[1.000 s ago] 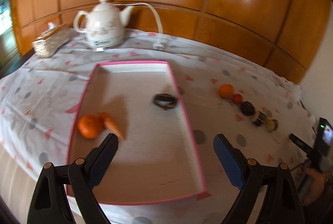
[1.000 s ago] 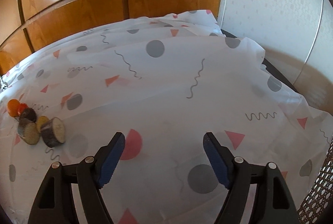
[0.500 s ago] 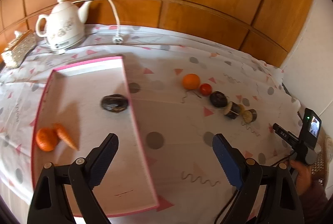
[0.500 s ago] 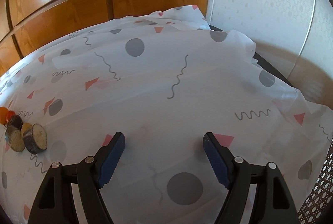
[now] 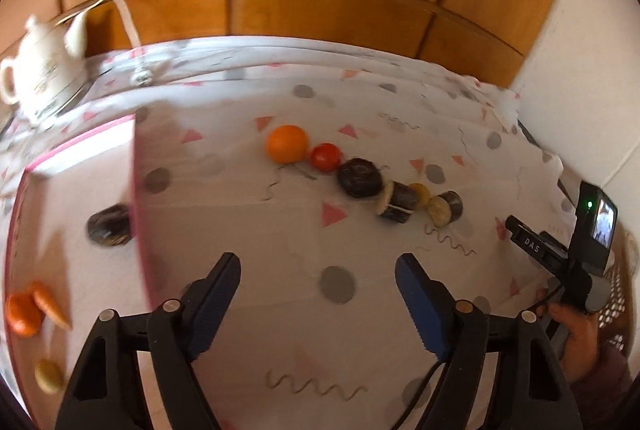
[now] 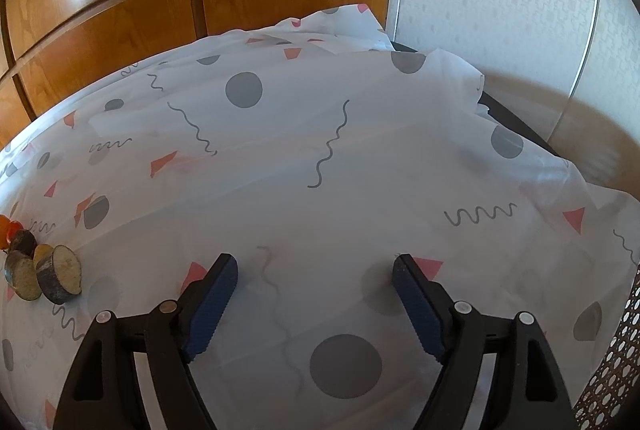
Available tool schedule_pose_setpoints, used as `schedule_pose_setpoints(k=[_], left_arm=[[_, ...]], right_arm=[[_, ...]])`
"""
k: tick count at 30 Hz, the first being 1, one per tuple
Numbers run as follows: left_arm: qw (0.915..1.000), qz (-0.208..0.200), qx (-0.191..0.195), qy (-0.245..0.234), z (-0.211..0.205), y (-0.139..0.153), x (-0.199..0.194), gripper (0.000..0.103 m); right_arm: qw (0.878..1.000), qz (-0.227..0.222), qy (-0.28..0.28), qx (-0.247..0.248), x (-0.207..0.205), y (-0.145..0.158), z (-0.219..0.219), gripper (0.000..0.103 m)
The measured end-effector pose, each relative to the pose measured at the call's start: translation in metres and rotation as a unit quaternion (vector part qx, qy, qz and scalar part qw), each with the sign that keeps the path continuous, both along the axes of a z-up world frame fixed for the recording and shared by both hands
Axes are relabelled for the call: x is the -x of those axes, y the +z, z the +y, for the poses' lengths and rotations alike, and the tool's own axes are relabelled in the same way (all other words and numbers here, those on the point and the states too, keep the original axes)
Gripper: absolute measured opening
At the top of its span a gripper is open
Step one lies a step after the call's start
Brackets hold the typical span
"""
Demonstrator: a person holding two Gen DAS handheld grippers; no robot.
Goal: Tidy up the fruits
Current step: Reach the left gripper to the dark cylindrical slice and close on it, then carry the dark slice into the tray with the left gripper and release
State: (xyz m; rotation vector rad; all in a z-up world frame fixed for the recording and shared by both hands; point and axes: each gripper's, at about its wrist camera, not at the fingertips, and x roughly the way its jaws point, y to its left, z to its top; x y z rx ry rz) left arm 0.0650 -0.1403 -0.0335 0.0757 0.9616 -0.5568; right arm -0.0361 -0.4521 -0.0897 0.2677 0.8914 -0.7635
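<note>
White cloth (image 5: 280,230) printed with grey dots, pink triangles and squiggles covers the table under both grippers. Left gripper (image 5: 318,276) hangs above the cloth, jaws spread wide, nothing between them. Ahead of it, a diagonal row of produce on the cloth: orange (image 5: 287,143) at the far left end, small red tomato (image 5: 325,157) just beside it, then a dark round fruit (image 5: 359,177), then two dark-skinned cut slices with pale faces (image 5: 396,204) (image 5: 444,209) and a small yellow piece (image 5: 419,191) tucked between them. Neighbours in the row look to be touching or nearly so. Pink-rimmed tray (image 5: 136,166) lies left of the row, well apart from it; inside sit a dark fruit (image 5: 109,225) near the right rim, a tangerine (image 5: 22,314) touching a carrot (image 5: 50,306) at the left edge, and a yellowish piece (image 5: 48,375) lower down. White teapot (image 5: 38,70) with a cord stands at the far left by the wood-panelled wall (image 5: 320,2). Right gripper (image 6: 314,272) hovers over bare cloth, jaws likewise spread and empty; in its view the same row shows at the far left edge, the cut slices (image 6: 60,274) nearest. From the left wrist view, the right gripper's handle and small screen (image 5: 596,226) show at the right edge, held in a hand (image 5: 576,330).
</note>
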Motion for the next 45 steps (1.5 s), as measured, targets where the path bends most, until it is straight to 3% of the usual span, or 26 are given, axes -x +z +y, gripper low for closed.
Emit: schedule_pose_setpoints(k=[5,10,20,22,30,45], left_arm=[[0.9987,0.014,0.008,-0.048,-0.033,-0.009,-0.006,0.073],[0.9968,0.018,0.000,-0.078,-0.063,-0.017,-0.013,0.049],[0.9944,0.020,-0.020,-0.102,-0.103,-0.037,-0.029,0.047],[0.9940,0.013,-0.030,-0.105,-0.107,-0.041,-0.029,0.027],[0.9942,0.038,0.008,-0.101,-0.095,-0.045,-0.032,0.025],[0.9950,0.055,0.035,-0.075,-0.052,-0.037,-0.007,0.025]], right_arm=[[1.000,-0.001,-0.002,-0.001,0.002,0.000,0.000,0.083],[1.000,-0.004,-0.001,-0.004,0.002,-0.001,0.000,0.085],[1.000,-0.007,0.003,-0.007,0.002,-0.002,0.000,0.088],[1.000,-0.006,0.003,-0.007,0.002,-0.002,0.001,0.089],[1.000,-0.006,0.002,-0.007,0.002,-0.003,0.001,0.090],[1.000,-0.006,0.002,-0.007,0.002,-0.003,0.001,0.090]])
